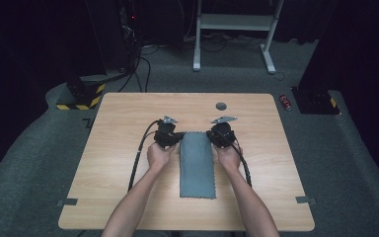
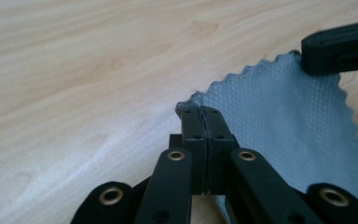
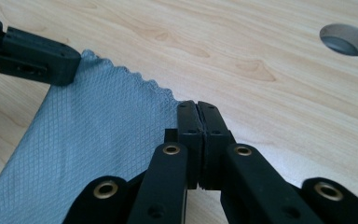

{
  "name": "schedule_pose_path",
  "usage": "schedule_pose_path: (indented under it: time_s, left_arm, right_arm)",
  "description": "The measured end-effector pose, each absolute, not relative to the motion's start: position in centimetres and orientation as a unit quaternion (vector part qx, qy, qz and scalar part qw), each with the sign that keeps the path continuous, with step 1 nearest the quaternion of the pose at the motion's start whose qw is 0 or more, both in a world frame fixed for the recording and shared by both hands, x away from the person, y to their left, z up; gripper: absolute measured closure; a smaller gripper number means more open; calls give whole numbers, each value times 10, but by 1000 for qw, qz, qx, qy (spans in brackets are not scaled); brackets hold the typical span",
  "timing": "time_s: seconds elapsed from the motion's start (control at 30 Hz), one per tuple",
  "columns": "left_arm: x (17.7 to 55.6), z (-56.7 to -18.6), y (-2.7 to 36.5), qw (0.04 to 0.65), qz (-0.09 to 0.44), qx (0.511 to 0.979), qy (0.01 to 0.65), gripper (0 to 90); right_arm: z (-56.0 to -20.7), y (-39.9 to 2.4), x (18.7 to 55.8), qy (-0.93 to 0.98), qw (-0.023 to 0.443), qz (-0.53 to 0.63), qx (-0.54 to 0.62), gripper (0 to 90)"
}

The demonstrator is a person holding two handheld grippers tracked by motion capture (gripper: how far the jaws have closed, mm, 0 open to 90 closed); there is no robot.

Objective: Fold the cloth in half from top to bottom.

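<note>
The grey cloth (image 1: 197,164) lies flat near the centre of the high view, on the wooden table (image 1: 118,148). Its long axis runs from the lower centre of the frame up toward the middle, away from the person; its short edges lie across the frame.

The far short edge is the one engaged. The left gripper (image 1: 174,137) sits at the upper left corner of the cloth, the right gripper (image 1: 212,136) at the upper right corner. Each is at the same distance from its own corner, so neither hand is nearer than the other.

In the left gripper view, the left gripper (image 2: 203,112) has its jaws pressed together on the scalloped corner of the cloth (image 2: 279,116), which spreads to the right of the frame. In the right gripper view, the right gripper (image 3: 197,106) pinches the opposite corner, and the cloth (image 3: 93,140) spreads to the left and lower left.

The near short edge lies free at the lower centre of the high view, between the forearms. The relation that governs the coming move: both pinch points lie on one line across the frame, at a right angle to the long axis. A fold would probably carry that edge along the axis toward the near edge.

A round hole in the table (image 1: 221,106) lies beyond the right gripper, well apart from the cloth.
</note>
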State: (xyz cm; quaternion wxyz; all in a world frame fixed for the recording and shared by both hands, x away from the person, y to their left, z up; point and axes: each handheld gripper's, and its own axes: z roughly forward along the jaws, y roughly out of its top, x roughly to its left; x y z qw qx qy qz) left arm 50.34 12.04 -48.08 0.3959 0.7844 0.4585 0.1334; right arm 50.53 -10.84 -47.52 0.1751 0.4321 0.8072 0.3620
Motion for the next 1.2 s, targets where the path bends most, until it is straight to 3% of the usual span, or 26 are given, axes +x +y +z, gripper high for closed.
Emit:
schedule_pose_path:
  time_s: [0.27,1.2]
  left_arm:
    - [507,-462,120,414,148,779,446,895]
    - [461,-478,125,421,128,800,408,894]
  right_arm:
    - [-459,-113,509,794,182,383,436,891]
    - [-477,-126,466,813,152,400,395,890]
